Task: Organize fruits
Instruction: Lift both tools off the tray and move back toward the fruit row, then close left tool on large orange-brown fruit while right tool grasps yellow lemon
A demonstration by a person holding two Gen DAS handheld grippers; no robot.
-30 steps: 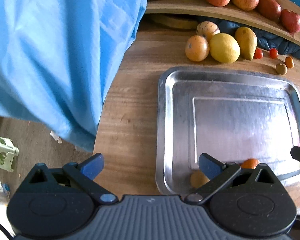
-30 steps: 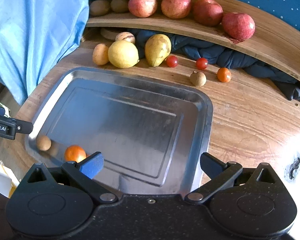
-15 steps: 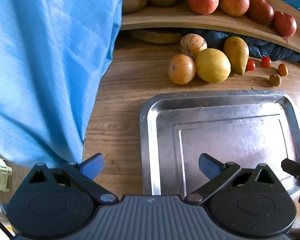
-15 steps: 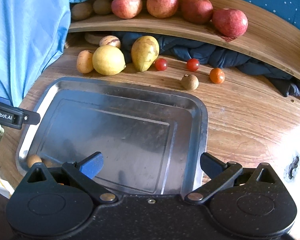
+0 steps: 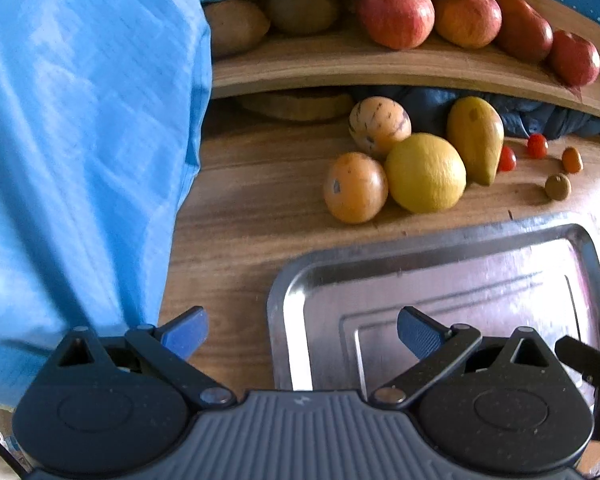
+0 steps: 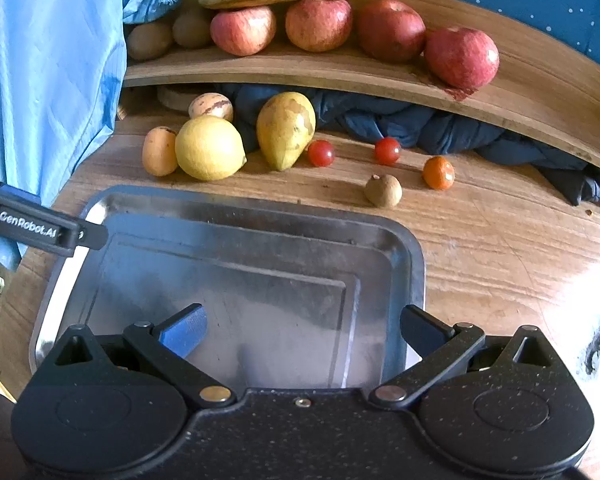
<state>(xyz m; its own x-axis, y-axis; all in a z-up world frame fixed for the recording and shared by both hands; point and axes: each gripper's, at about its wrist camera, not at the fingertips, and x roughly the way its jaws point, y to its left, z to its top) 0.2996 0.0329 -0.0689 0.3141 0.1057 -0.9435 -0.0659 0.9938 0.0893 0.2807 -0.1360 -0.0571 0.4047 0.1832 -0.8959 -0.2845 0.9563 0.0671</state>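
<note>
1. Left gripper (image 5: 302, 334): fingers spread wide, holding nothing, straddling the near-left rim of the shiny rectangular metal tray (image 5: 284, 300).
2. Right gripper (image 6: 302, 334): fingers wide apart, holding nothing, above the tray.
3. Ahead of both fingertips, past the tray: round yellow lemon (image 6: 209, 148), speckled yellow-green pear (image 6: 286, 128), small orange fruit (image 6: 438, 173).

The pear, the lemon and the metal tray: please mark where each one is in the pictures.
pear (image 6: 286, 130), right wrist view, middle of its yellow-brown body.
lemon (image 6: 209, 148), right wrist view, centre of its yellow skin.
metal tray (image 6: 236, 202), right wrist view, far rim.
</note>
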